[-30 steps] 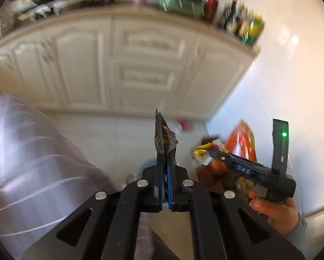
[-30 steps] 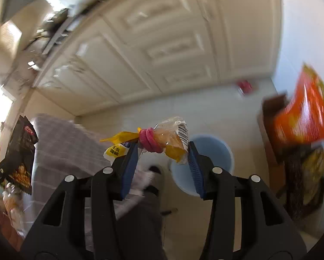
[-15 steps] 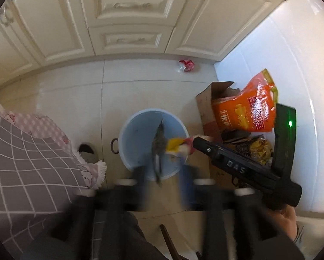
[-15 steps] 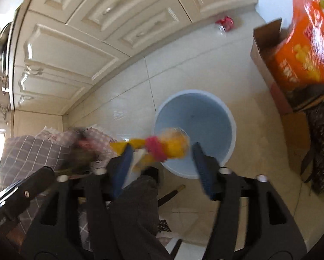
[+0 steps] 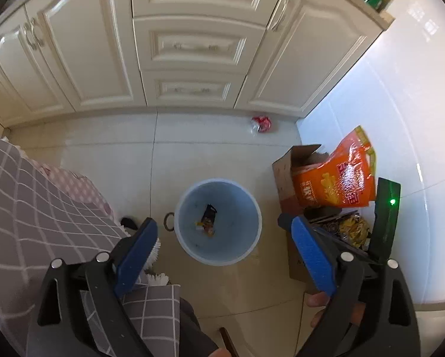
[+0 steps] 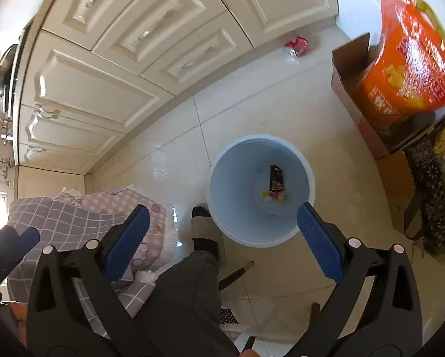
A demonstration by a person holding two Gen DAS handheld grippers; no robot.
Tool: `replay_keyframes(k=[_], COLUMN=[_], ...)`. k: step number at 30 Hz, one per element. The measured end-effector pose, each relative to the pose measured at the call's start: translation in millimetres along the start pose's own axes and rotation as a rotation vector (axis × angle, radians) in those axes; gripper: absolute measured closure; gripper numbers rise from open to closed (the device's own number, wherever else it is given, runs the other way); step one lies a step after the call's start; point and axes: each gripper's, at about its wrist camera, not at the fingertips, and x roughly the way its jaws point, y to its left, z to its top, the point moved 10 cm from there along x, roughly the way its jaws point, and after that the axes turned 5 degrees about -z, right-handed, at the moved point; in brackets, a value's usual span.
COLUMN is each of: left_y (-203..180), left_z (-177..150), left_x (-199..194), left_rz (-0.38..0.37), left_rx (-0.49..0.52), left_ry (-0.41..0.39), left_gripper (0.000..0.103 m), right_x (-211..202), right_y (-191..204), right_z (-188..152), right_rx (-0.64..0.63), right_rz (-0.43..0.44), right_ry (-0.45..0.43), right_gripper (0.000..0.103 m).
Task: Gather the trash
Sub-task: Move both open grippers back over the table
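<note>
A light blue bin stands on the tiled floor below both grippers. At its bottom lie a dark snack wrapper and a yellow wrapper. My left gripper is open and empty, held above the bin. My right gripper is open and empty, also above the bin. A crumpled red and clear wrapper lies on the floor by the cabinet base.
Cream cabinets stand behind the bin. A cardboard box with an orange bag sits right of the bin by the white wall. A checked cloth covers something on the left. The person's leg and slipper are near the bin.
Both grippers tipped down over the bin and opened. The dark wrapper left the left gripper and the yellow wrapper left the right; both now lie in the bin.
</note>
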Motion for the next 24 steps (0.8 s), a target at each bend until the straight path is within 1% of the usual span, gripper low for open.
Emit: replay_keyframes(k=[7,9,12,18,24], left_y=[-6.1,-4.2,3.1,19.8,44.4], left_z=[-3.7,-4.7,-5.9,-11.0,-18.0], left_x=[-61.4,-74.1,-106.2,-165.1,-231.3], left_rz=[0.004,0.009,0.012,0.028,0.08], left_rx=[0.032,0.032,0.018,-0.004,-0.019], left_ry=[-0.114,-0.137,-0.195,-0.302,-0.421], left_gripper=[0.013,0.012,0.012,0.012,0.012], right_x=[-52.4,-67.0,-92.1,-139.8,-178.9], right_y=[32.1,43.9,66.4,124.6,186.0], right_z=[0.9,1.2,1.0,-9.1,-26.8], right_rx=[-0.051,-0.069,-0.104,-0.2,-0.29], right_rz=[0.029,0.04,0.065,0.125,0.196], right_ry=[-0.085,-0.107,-0.148,-0.222,-0.277], right_gripper=[0.006,0.006,0.006,0.006,0.006])
